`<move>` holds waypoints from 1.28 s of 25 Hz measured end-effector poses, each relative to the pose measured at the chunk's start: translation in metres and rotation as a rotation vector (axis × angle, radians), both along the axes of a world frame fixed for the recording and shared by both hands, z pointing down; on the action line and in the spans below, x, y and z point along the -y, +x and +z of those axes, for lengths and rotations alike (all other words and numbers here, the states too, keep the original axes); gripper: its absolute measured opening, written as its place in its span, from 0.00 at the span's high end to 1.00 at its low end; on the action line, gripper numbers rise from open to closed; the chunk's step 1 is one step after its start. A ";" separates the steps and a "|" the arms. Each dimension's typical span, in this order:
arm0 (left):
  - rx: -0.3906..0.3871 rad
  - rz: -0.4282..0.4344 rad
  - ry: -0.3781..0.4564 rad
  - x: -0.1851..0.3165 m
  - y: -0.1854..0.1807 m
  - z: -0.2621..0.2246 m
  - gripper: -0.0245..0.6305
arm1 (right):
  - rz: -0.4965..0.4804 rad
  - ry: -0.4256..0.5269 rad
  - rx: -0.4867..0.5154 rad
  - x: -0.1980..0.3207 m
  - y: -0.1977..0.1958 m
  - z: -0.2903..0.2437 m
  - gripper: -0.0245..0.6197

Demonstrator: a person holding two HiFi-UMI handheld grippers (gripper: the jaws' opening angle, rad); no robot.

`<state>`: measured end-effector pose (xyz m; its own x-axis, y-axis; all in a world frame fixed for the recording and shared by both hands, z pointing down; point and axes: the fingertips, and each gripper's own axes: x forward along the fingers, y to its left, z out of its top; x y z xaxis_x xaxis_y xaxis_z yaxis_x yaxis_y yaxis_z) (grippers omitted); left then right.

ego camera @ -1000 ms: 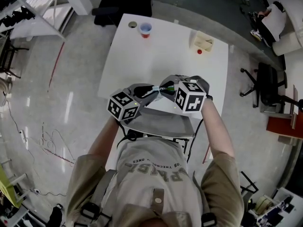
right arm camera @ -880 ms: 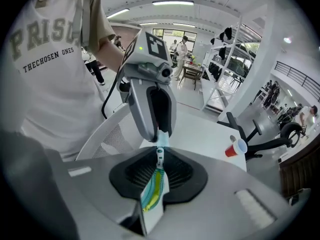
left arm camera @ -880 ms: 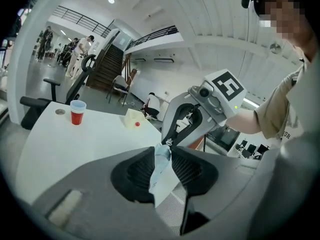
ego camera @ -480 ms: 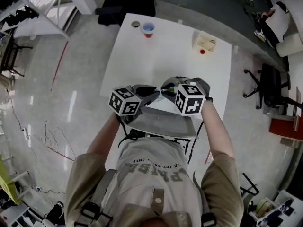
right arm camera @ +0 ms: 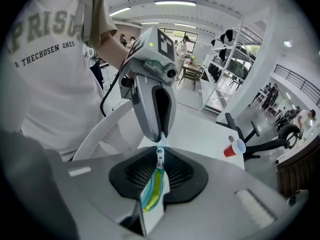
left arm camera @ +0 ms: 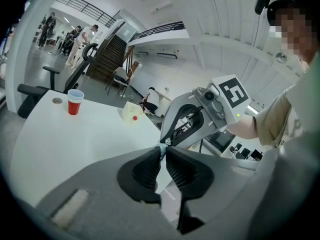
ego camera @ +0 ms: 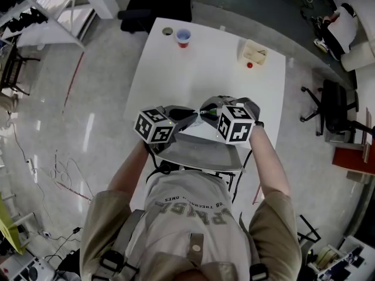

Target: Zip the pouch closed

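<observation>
White tabletop (ego camera: 193,63) stretches away from me, with a red cup (ego camera: 183,37) at its far edge, a small pale box (ego camera: 255,51) far to the right with a red ball (ego camera: 249,65) just beside it, and a black office chair (ego camera: 155,4) beyond the far end. Over the near edge of the table my two grippers meet nose to nose, and the pouch (ego camera: 203,113) hangs in the air between them, clear of the surface. My left gripper (left arm camera: 163,151) has just been closing its jaws, and they now pinch a strip of the pouch's white mesh fabric (left arm camera: 170,199), which runs back between the ribbed pads toward me. The tips of my right gripper (left arm camera: 165,142) sit right against the left one's tips. Seen from the right gripper (right arm camera: 160,153), its jaws are clamped on the pouch's other end: the teal and yellow zipper (right arm camera: 151,186) lies along the gap between the pads, the white pouch wall (right arm camera: 152,216) trails near me, and the zipper pull (right arm camera: 160,159) pokes out at the tips, toward the left gripper's nose.
</observation>
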<state>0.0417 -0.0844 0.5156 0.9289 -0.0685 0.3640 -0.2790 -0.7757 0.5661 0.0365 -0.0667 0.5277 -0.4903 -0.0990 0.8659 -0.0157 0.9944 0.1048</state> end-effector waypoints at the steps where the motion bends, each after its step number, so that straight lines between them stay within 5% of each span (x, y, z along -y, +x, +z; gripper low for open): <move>1: -0.001 0.001 0.002 0.000 0.000 0.000 0.90 | 0.001 -0.001 0.003 0.000 0.000 0.000 0.89; 32: 0.022 0.015 0.031 0.001 -0.002 0.001 0.90 | 0.054 0.010 0.059 0.004 -0.002 -0.011 0.88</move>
<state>0.0400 -0.0859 0.5162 0.9215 -0.0664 0.3827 -0.2797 -0.7971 0.5351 0.0344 -0.0710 0.5172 -0.5345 -0.1349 0.8343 -0.0757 0.9908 0.1117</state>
